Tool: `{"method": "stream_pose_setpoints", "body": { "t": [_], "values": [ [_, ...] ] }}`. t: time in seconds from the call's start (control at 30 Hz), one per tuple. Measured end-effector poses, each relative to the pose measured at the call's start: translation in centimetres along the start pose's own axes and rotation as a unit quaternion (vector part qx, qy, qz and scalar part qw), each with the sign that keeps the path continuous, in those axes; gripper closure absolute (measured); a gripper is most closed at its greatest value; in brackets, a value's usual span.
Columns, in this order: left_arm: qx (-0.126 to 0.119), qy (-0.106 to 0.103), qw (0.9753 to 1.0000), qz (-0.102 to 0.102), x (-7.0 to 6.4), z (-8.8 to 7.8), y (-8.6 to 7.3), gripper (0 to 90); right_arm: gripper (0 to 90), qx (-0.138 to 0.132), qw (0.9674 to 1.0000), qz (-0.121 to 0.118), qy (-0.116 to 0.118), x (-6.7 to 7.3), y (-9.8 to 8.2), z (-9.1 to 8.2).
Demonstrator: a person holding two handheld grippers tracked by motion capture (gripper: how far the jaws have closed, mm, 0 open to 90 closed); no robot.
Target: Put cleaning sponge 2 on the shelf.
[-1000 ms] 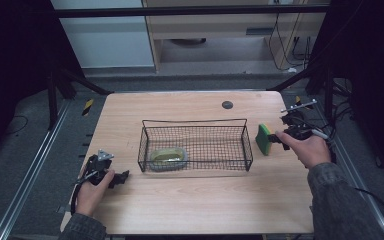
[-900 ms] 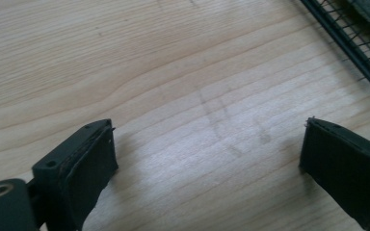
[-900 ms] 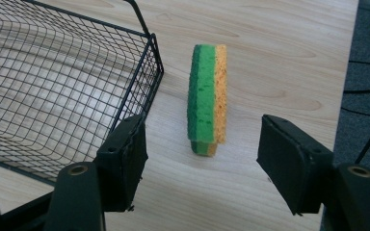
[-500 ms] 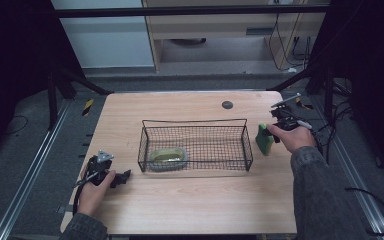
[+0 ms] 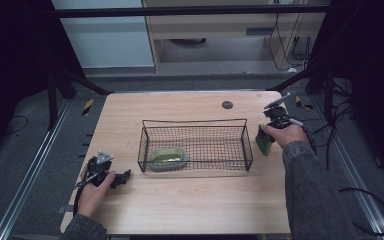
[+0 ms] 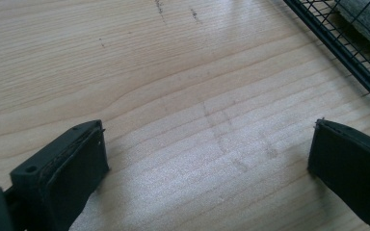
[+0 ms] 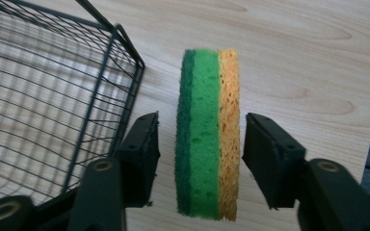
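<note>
A green and yellow sponge (image 5: 263, 139) (image 7: 207, 139) stands on its edge on the wooden table, just right of the black wire basket (image 5: 195, 121) (image 7: 101, 62). My right gripper (image 5: 267, 134) (image 7: 201, 126) reaches down over it with one jaw on each side. Its jaws have just been closing, and a narrow gap still shows between each pad and the sponge, so it is open. My left gripper (image 5: 121, 177) (image 6: 207, 149) rests on the table at the front left, open wide with bare wood between its jaws. A greenish sponge-like thing (image 5: 167, 156) lies inside the basket.
The basket's near corner (image 6: 347, 48) lies ahead and right of the left gripper. A small black round spot (image 5: 227, 104) marks the table behind the basket. The table's right edge runs close beside the right hand. Cables hang off to the right.
The right hand has moved in and down over the standing sponge, and its jaws have narrowed around it. The left hand and the sponge have stayed put.
</note>
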State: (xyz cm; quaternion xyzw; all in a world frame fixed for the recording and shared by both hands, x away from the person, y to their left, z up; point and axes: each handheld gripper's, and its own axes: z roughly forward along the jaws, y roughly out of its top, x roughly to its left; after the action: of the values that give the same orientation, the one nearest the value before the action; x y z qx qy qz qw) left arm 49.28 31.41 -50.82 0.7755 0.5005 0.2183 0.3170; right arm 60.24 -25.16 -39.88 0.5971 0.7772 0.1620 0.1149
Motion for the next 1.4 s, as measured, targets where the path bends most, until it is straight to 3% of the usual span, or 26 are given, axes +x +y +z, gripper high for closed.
{"method": "stream_pose_setpoints", "body": {
  "t": [0.03,0.1,0.27,0.4,0.57,0.87,1.4],
  "values": [
    [0.0,0.0,1.0,0.0,0.0,0.0,0.0,0.0,58.4,0.007,0.9999,-0.001,-0.009,0.0,0.0,0.4],
    [0.0,0.001,1.0,0.0,0.0,0.0,0.0,0.0,63.2,0.01,0.9999,-0.001,-0.007,0.0,0.1,0.5],
    [0.0,0.0,1.0,0.0,0.0,0.0,0.0,0.0,64.7,-0.009,1.0,-0.002,-0.001,-0.1,0.0,-0.3],
    [0.0,0.001,1.0,-0.001,0.0,0.0,0.0,0.0,64.6,-0.045,0.999,-0.002,0.002,0.2,-0.3,-2.3],
    [-0.001,0.001,1.0,-0.001,0.0,0.0,0.0,0.0,64.4,-0.094,0.9954,-0.014,0.011,0.8,-1.1,-5.5],
    [0.0,0.003,1.0,-0.002,0.0,-0.2,-0.2,0.0,64.4,-0.133,0.9899,-0.043,0.026,2.4,-2.0,-9.9],
    [0.0,0.001,1.0,-0.002,0.0,-0.2,-0.2,0.0,64.5,-0.15,0.9845,-0.08,0.043,6.0,-1.0,-11.3]
  ]
}}
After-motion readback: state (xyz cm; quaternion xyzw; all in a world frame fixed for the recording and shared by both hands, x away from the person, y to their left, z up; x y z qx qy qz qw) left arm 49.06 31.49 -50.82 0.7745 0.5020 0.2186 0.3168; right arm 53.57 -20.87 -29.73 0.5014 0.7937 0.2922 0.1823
